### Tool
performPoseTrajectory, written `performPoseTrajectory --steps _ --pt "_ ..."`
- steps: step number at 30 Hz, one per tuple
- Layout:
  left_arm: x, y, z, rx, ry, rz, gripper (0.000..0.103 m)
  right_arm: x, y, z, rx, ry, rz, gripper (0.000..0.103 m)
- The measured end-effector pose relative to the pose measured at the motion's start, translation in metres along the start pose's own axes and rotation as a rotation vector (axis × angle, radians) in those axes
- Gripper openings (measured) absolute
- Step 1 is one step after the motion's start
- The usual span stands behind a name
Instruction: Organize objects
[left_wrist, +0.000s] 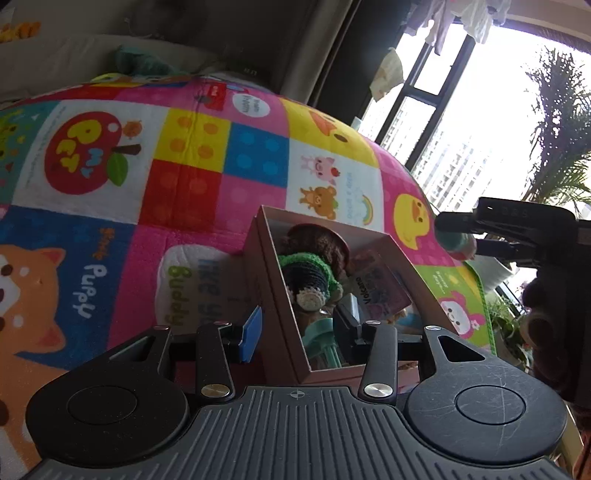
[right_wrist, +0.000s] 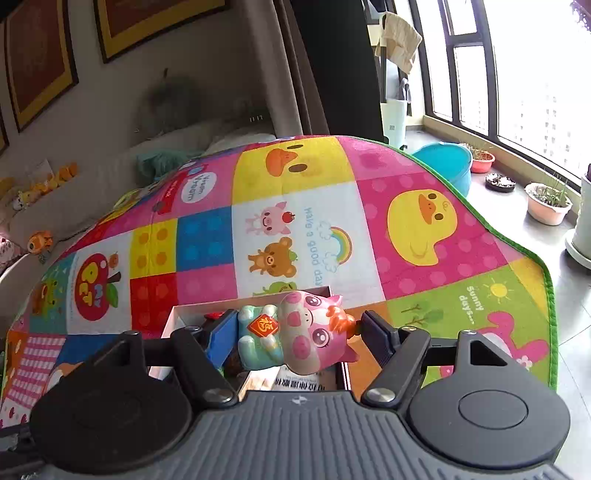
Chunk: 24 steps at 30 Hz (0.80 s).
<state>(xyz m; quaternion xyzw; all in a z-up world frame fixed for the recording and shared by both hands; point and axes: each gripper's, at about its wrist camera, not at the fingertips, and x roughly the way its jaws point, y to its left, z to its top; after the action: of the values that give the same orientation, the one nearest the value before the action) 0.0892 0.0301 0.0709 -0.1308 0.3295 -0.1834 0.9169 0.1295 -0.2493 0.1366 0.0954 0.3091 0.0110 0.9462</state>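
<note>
Right gripper (right_wrist: 299, 332) clamps pink pig figurine (right_wrist: 314, 336) between both fingers, directly above open box (right_wrist: 173, 317). Left gripper (left_wrist: 301, 326) spread wide, straddling box (left_wrist: 280, 295) wall: blue finger outside, other inside beside crocheted doll (left_wrist: 306, 273) and Volcano book (left_wrist: 380, 291). Box rests on colourful play mat (right_wrist: 369, 221).

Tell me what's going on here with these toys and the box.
A person is tidying toys into a cardboard box on a colourful play mat. The right gripper holds a pink pig figurine above the box. The left gripper straddles the box's wall, one finger inside, one outside. Crocheted toys and a small book are already inside.
</note>
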Motion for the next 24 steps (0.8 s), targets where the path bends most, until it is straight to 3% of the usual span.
performPoseTrajectory --steps 2,4,6,11,12,16,22,24 --pt "-0.001 0.003 0.002 -0.006 0.006 0.014 0.046 0.02 0.009 0.008 -0.033 0.001 -0.025 0.072" --pt "-0.001 0.003 0.003 -0.007 0.009 0.02 0.046 0.041 0.011 0.013 -0.025 0.027 0.003 0.075" --pt "-0.002 0.003 0.004 -0.003 0.009 0.024 0.046 0.056 0.007 0.017 0.032 0.052 -0.005 0.087" --pt "0.005 0.0 0.004 0.001 0.026 0.031 0.046 0.04 -0.01 0.011 0.056 0.013 -0.003 0.087" --pt "0.008 -0.001 0.004 0.0 0.034 0.033 0.046 0.033 -0.014 0.008 0.043 0.01 -0.013 0.086" --pt "0.02 -0.012 0.001 0.025 0.056 0.046 0.046 0.013 -0.031 -0.014 -0.02 0.061 -0.058 0.059" --pt "0.04 -0.024 -0.004 0.101 0.095 0.157 0.053 0.009 -0.039 -0.064 -0.112 0.185 -0.028 0.056" --pt "0.044 -0.023 -0.005 0.123 0.114 0.216 0.051 0.011 -0.033 -0.076 -0.145 0.196 -0.033 0.051"
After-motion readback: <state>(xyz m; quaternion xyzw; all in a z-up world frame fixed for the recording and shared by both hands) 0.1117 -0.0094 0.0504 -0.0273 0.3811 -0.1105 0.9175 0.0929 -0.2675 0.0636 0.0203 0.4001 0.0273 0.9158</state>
